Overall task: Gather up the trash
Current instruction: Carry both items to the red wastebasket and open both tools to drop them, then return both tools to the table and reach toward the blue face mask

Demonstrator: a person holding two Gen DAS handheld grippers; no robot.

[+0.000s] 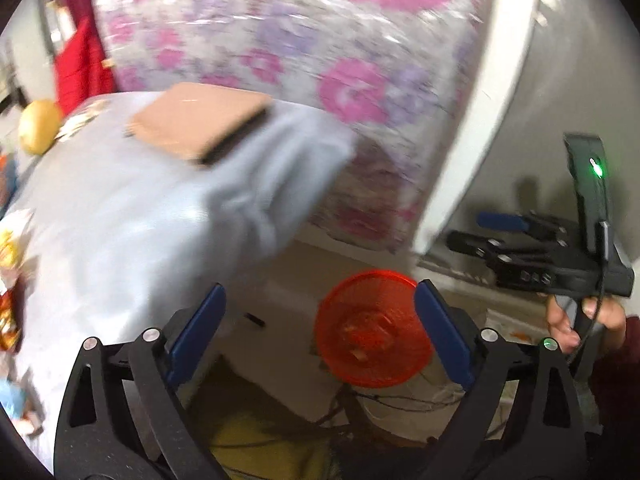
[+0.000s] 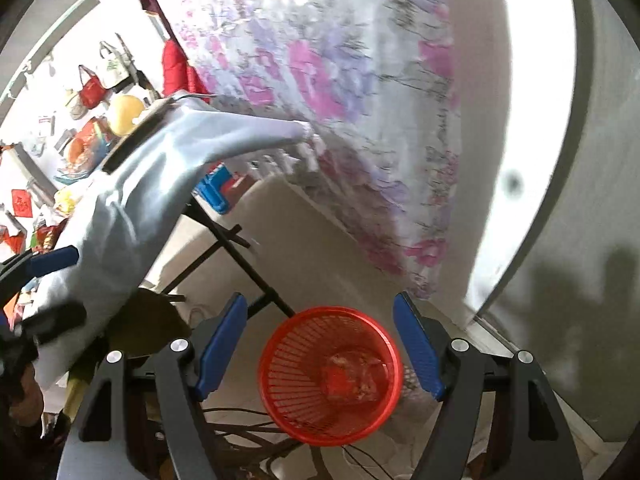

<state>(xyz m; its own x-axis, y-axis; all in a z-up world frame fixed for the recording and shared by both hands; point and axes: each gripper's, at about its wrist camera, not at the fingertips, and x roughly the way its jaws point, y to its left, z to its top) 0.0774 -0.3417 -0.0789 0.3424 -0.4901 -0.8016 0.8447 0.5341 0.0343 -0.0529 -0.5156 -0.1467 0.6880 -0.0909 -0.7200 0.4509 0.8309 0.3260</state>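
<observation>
Both claws, left (image 1: 320,336) and right (image 2: 320,346), are held open, empty. Red plastic mesh basket (image 2: 330,376) is seen on bare floor, just beside the grey-clothed surface (image 1: 120,220) edge.

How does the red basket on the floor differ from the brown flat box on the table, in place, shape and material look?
The red basket stands on the floor beside the table; the brown box lies on the table's grey cloth. The basket is round, open at the top, with mesh walls; the box is flat, rectangular and closed-looking. The basket looks like plastic with some trash inside; the box looks like cardboard, its contents hidden. No gripper touches either.
</observation>
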